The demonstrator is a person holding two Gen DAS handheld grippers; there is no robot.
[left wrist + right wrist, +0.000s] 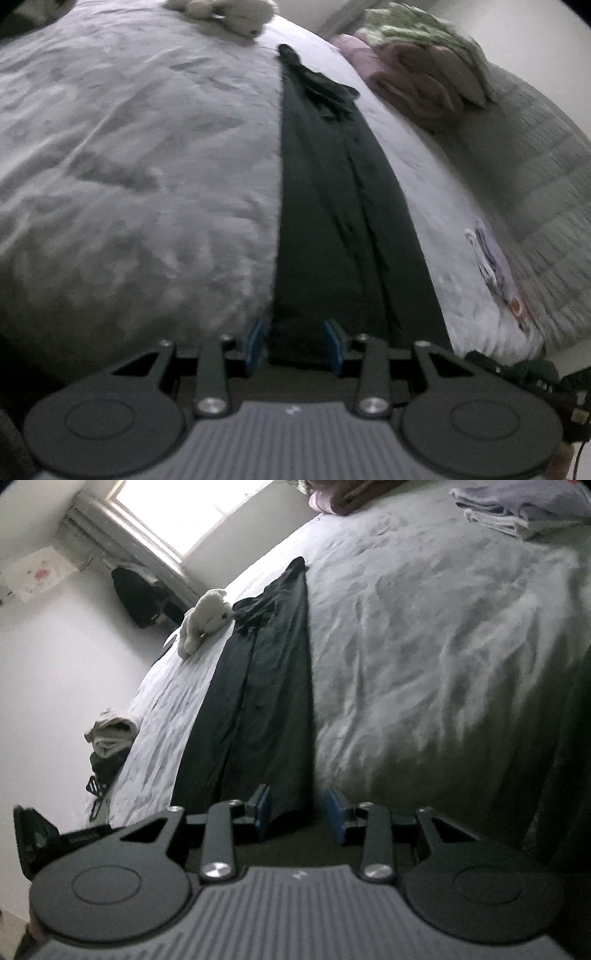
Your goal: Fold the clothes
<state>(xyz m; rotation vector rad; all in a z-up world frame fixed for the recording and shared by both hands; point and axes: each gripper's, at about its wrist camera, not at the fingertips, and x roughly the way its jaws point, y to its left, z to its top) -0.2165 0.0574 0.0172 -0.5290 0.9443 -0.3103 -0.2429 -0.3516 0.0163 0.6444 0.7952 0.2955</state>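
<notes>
Dark garment [347, 221] lies as a long narrow strip on the grey bed cover [129, 166], running from the near edge to the far side by the plush toy [229, 13]; next fold is probably lengthwise, so pinch both near corners evenly and carry them far without dragging or skewing the strip. Left gripper [295, 341] and right gripper [300, 814] both tilt down at the near hem, jaws parted, pads not pressing the cloth between them, so released, grasping nothing.

White plush toy [207, 620] on bed [424, 646]
</notes>
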